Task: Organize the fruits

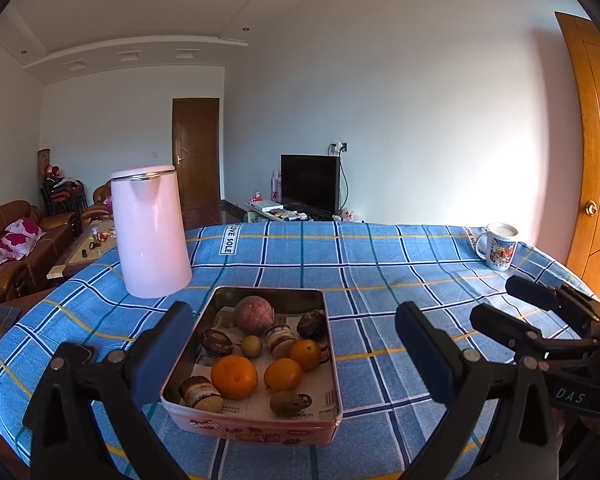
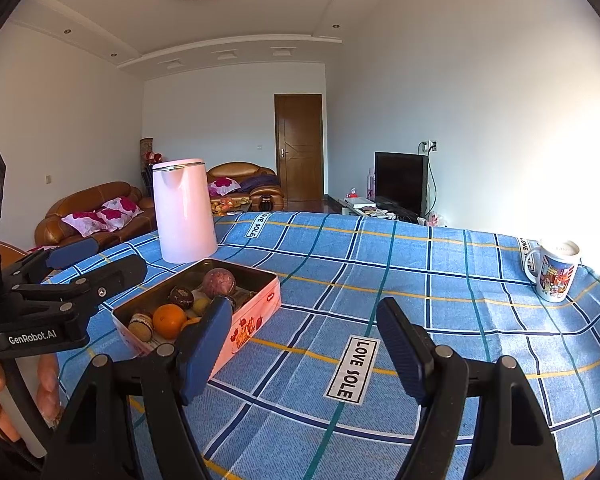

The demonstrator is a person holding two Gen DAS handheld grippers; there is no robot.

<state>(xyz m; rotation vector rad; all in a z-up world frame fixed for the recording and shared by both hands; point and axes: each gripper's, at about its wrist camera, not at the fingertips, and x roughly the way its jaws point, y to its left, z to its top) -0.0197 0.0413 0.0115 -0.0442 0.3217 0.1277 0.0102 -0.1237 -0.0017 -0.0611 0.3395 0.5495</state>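
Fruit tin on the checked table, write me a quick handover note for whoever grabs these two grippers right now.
Left gripper: open, empty, hovering at the near end of the pink tin.
Right gripper: open, empty, over bare tablecloth to the right of the tin.
In the tin: three oranges, small brownish-green fruits, a round reddish fruit, mixed with wrapped snacks.
Nearby: pink kettle, mug.
Done: nothing visibly sorted.
Left: separate the fruit from the snacks.
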